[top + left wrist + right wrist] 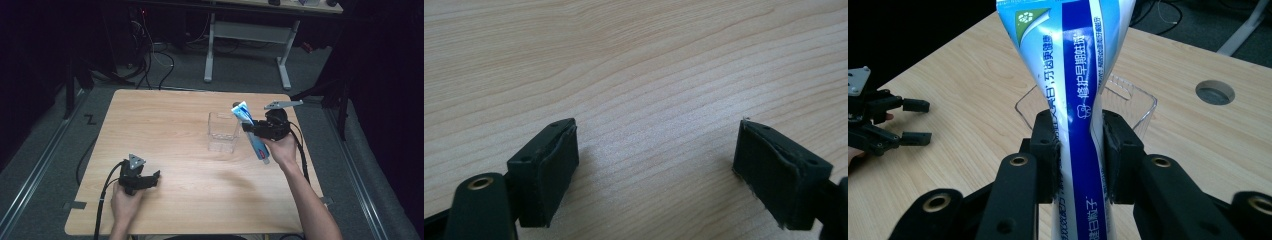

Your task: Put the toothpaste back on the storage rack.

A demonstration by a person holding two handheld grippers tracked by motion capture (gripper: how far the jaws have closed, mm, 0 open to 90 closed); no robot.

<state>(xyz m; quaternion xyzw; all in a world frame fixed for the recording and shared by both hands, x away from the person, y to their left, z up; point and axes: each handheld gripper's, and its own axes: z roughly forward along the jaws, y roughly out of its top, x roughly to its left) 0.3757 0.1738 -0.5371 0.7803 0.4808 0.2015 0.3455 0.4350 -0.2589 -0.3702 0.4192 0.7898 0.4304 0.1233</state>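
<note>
A blue and white toothpaste tube (252, 131) (1078, 75) is pinched at its middle by my right gripper (256, 128) (1079, 150), which is shut on it. The tube hangs tilted above the table's right side, its flat crimped end up, just right of a clear plastic box (223, 132) (1130, 102). The box stands empty and open-topped on the wooden table (180, 190). My left gripper (154, 178) (656, 170) rests low at the front left of the table, its jaws wide apart with only bare wood between them. It also shows far off in the right gripper view (915, 120).
A round cable hole (1215, 92) is cut into the table top beyond the box. Behind the table stand a white-legged desk (247, 35) and loose floor cables (150, 55). Cables trail from both grippers off the table's front edge.
</note>
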